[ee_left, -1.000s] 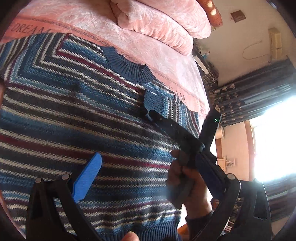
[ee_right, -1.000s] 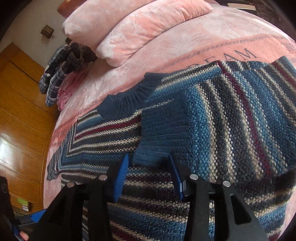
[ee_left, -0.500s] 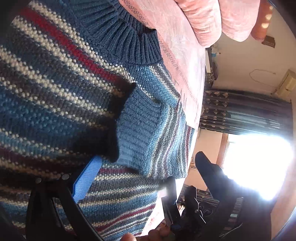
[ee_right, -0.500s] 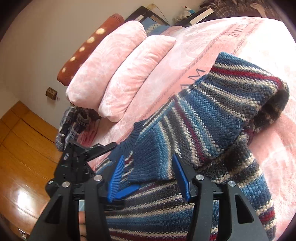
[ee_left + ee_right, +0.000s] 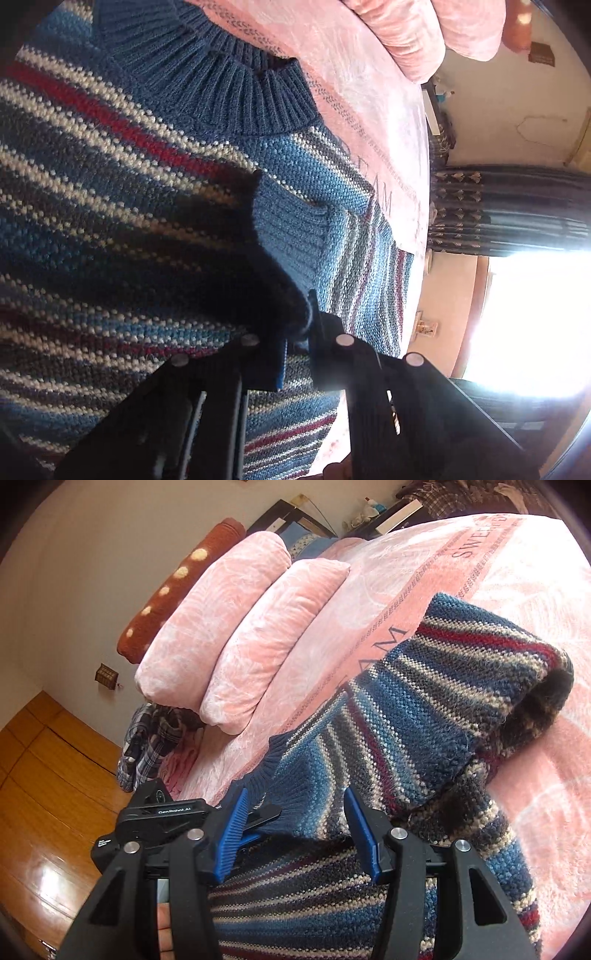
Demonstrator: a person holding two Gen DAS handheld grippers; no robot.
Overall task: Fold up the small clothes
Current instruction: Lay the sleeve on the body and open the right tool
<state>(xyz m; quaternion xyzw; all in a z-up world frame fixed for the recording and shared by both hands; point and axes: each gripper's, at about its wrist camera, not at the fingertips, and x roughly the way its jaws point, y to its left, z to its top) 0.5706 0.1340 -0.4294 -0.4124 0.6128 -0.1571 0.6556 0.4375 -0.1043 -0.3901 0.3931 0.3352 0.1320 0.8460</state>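
A blue knit sweater (image 5: 147, 221) with white, red and grey stripes lies on the pink bed, its ribbed collar (image 5: 221, 85) at the top of the left wrist view. One sleeve (image 5: 424, 709) is folded across the body, and its ribbed cuff (image 5: 291, 236) points toward me. My left gripper (image 5: 299, 343) is shut on the edge of that cuff. In the right wrist view my right gripper (image 5: 295, 830) stands open with the cuff (image 5: 295, 797) lying between its blue fingers (image 5: 232, 830), untouched. The left gripper (image 5: 258, 818) pinches the cuff from the left there.
The pink blanket (image 5: 535, 775) covers the bed, with two pink pillows (image 5: 251, 627) and a brown dotted bolster (image 5: 177, 590) at its head. Plaid clothes (image 5: 151, 738) hang off the bed's side above a wooden floor (image 5: 44, 812). Dark curtains (image 5: 517, 206) frame a bright window (image 5: 535, 314).
My left gripper has moved in to the sleeve cuff and shut on it. The right gripper has pulled back and tilted up, staying open around the cuff.
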